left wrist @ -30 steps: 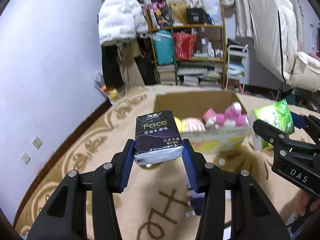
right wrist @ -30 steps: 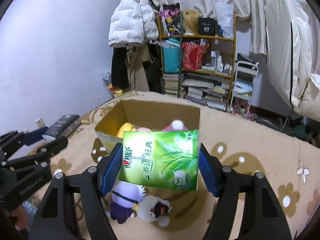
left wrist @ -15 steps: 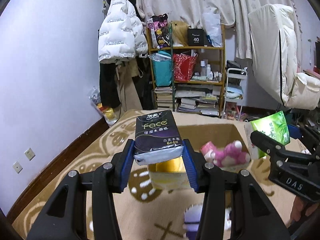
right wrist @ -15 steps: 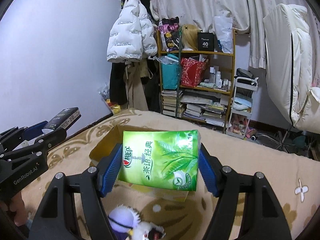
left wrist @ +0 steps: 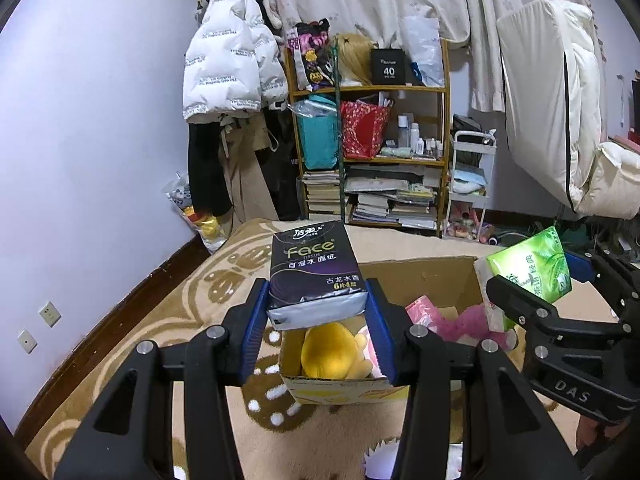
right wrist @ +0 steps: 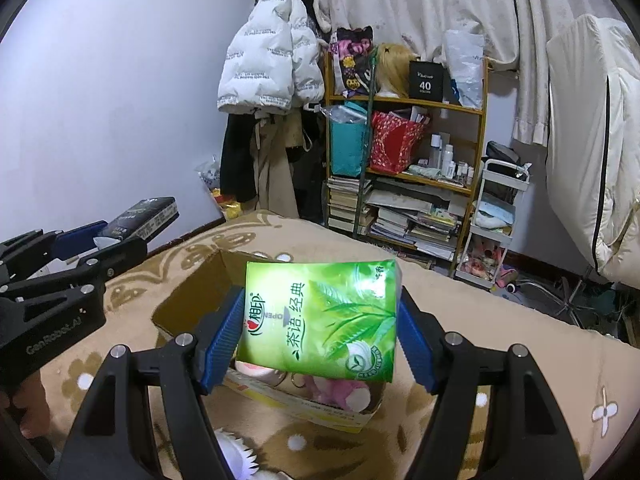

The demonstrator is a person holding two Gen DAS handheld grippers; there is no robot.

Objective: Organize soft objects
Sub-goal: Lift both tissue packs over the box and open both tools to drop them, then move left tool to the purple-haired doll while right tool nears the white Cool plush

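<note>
Filling more of both views than a second ago, the cardboard box (left wrist: 424, 280) is seen below both packs. The green tissue pack (right wrist: 320, 316) is clamped by the right gripper (right wrist: 320, 332), the black tissue pack (left wrist: 314, 276) by the left gripper (left wrist: 316, 332), above a yellow plush (left wrist: 332, 354).

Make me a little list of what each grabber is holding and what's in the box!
left gripper: jaws shut on the black tissue pack, held above the box
right gripper: jaws shut on the green tissue pack, held above the box
cardboard box: open, on the patterned beige blanket
inside the box: yellow plush toy, pink plush toy
outside the box: white fluffy toy, only partly in view
</note>
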